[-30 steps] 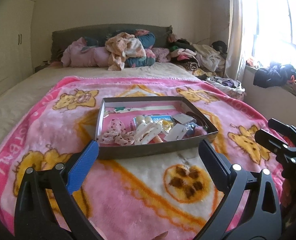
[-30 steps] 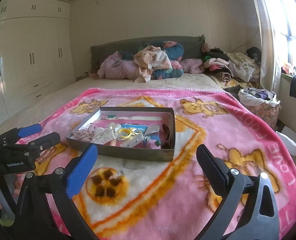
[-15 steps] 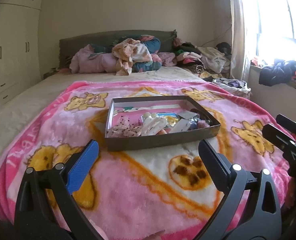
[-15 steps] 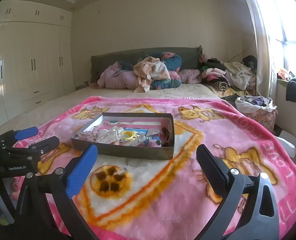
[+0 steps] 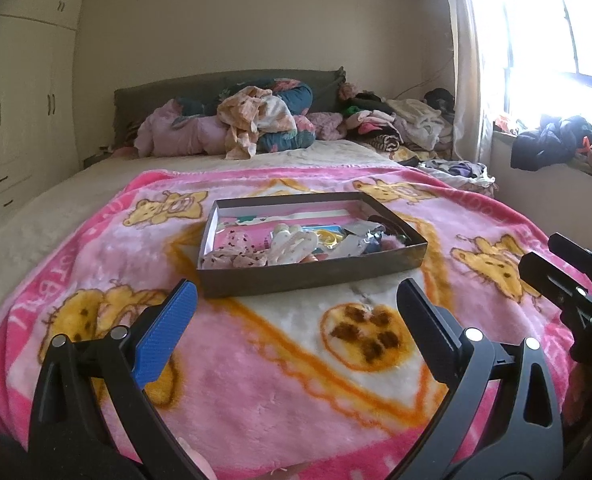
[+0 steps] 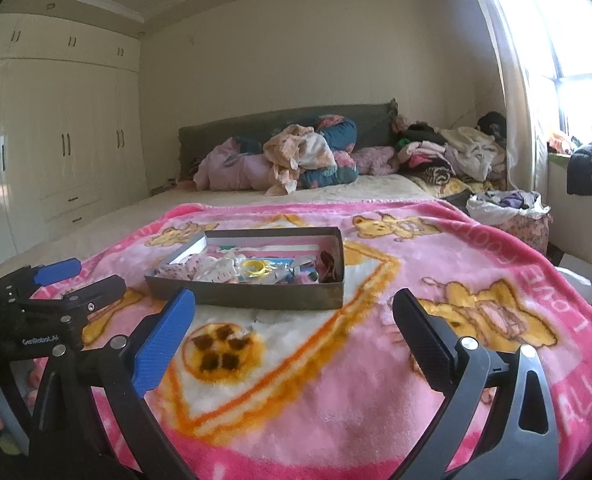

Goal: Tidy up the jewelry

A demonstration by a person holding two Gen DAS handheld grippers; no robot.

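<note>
Bedroom, daylight from a window on the right, a bed spread with a pink blanket [image 5: 256,380] printed with bears and paw marks. Nearest the lenses: left gripper [image 5: 296,308] with jaws spread wide and holding nothing, hovering low over the blanket's near end. Right gripper [image 6: 294,312] the same, jaws parted and bare, level beside it; each visible at the edge of the other's view, well apart. Both short of the work, apparently poised for a first reach, wide jaws suiting small loose pieces. Farther on, mid-blanket: shallow dark box [image 5: 315,276], open-topped, set flat within reach of both sides. Inside, heaped together unsorted: spotted fabric ties [image 5: 236,254], white hair clips [image 5: 292,246], a yellow ring [image 6: 256,267], bits of silver foil; finer pieces too small to tell. Beyond, piled clothes [image 5: 256,124] against the dark headboard, wardrobe [image 6: 68,148] at left.
</note>
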